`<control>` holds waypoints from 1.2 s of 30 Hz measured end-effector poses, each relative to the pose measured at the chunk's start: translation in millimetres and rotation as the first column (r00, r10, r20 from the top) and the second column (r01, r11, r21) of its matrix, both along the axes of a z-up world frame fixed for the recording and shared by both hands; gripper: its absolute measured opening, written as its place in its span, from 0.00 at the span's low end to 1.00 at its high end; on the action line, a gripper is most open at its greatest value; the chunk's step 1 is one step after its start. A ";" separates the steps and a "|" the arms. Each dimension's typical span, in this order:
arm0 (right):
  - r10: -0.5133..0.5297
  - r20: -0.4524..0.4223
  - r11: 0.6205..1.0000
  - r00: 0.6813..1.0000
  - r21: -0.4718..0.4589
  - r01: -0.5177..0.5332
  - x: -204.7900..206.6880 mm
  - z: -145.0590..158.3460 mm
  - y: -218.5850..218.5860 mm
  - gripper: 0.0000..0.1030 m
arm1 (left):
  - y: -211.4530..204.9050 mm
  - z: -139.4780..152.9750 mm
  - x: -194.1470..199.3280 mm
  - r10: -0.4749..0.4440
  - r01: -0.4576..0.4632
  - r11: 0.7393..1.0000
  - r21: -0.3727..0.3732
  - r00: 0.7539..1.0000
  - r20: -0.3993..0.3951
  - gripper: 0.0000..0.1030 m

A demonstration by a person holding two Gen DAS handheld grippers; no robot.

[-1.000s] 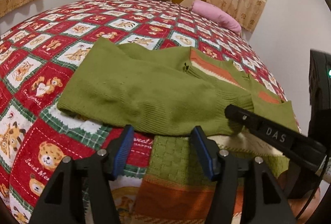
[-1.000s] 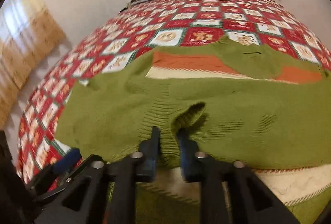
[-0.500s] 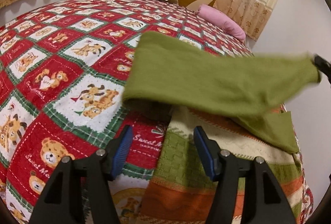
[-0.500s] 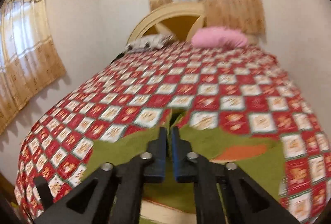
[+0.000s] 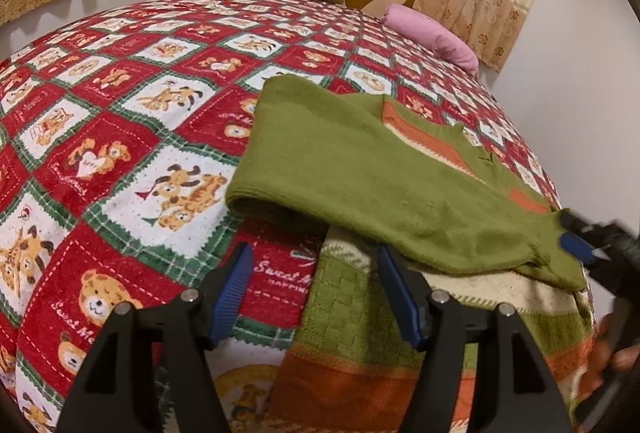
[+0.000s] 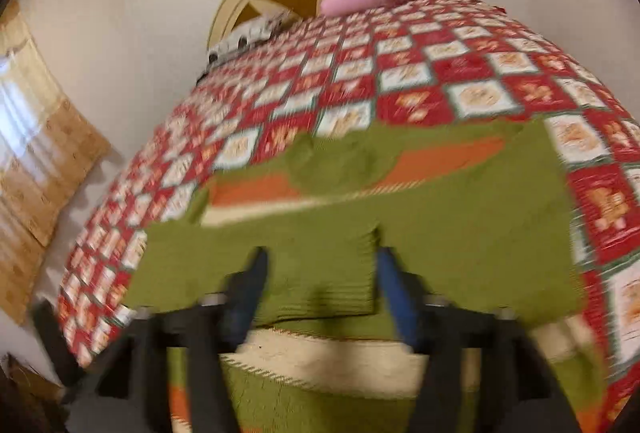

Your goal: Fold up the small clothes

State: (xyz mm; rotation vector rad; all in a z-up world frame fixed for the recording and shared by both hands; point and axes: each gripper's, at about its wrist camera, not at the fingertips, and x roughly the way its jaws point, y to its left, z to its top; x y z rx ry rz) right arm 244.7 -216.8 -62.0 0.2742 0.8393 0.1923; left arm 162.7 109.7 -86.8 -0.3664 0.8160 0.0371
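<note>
Sleeve point(image 5: 360, 193) of the green sweater point(image 6: 460, 233) is lying across its body on the bed point(image 5: 120, 113). My right tongs point(image 6: 320, 285) are opening, seemingly releasing the cuff; my left tongs point(image 5: 314, 297) are gaping empty. Snagged knit risks dragging the fold undone.

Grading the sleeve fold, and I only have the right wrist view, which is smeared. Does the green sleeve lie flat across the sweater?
Observer: Not quite. In the left wrist view the sleeve crosses the sweater, but its folded end bulges up off the bedspread, with a shadowed gap beneath.
Operator: What is the left tool doing?
Observer: The left tool hovers over the sweater's edge. Its jaws are opening, with nothing gripped between them.
Operator: And the cuff at the right tool?
Observer: Seen from the left, the right tool has its jaws opening. The cuff lies at their tips on the sweater and looks unpinched.
</note>
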 end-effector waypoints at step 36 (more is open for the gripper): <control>-0.208 0.001 0.880 0.978 -0.437 0.187 -5.5 -16.7 -71.4 0.12 | 5.4 1.1 -3.1 0.016 -0.016 0.999 -0.045 1.000 0.020 0.68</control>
